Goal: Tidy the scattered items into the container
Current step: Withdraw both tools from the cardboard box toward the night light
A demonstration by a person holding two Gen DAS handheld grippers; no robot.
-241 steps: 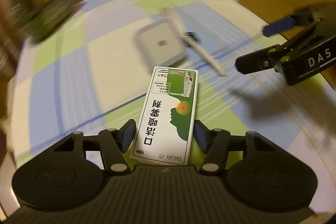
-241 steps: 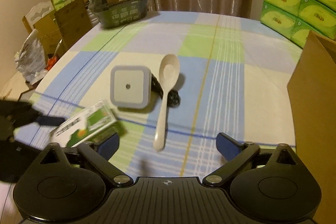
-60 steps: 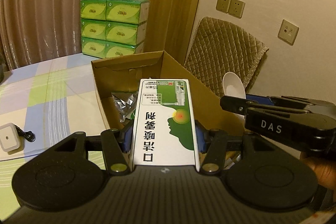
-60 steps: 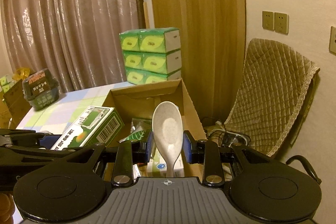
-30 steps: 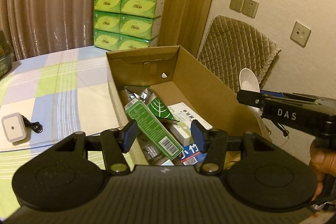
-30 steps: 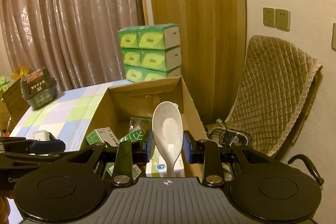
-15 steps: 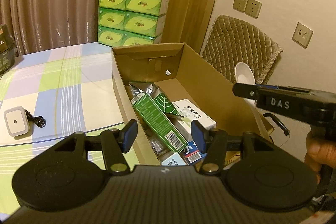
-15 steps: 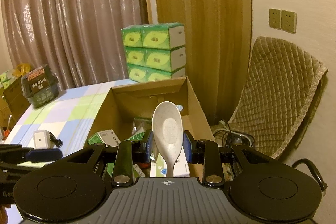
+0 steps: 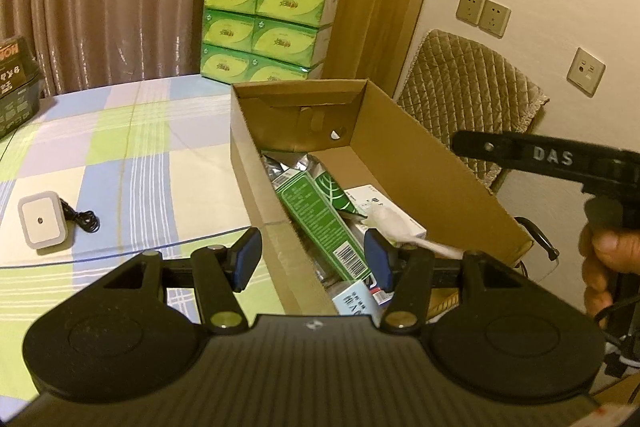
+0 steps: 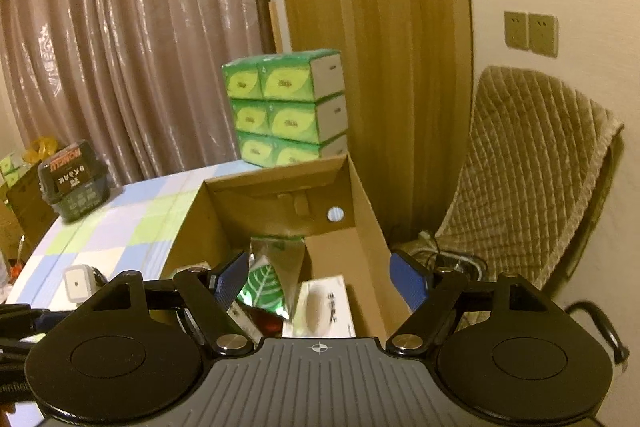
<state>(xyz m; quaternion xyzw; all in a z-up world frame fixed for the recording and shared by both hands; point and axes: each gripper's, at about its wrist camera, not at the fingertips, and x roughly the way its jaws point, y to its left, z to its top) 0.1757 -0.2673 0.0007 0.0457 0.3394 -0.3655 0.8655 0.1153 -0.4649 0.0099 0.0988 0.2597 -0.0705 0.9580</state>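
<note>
The right tool hangs over the open cardboard box, its jaws opening with nothing between the blue pads; the pale spoon lies blurred among the cartons at about four o'clock inside the box, on the white packet, so it looks to be just landing. The left tool stands at a middling gap over the box's near left corner, empty, and the green carton leans among the other packets at the box's middle. The step in hand, as I judge it, is the release of the spoon into the container. One scattered thing is left on the checked desk: the small white square plug-in light with its black cord, lying at nine o'clock from the box, well apart from it. The next move would call for the left tool, the nearer one, to swing out over the desk, come down with the pads either side of the light's square body, close on it and carry it back over the box rim.
</note>
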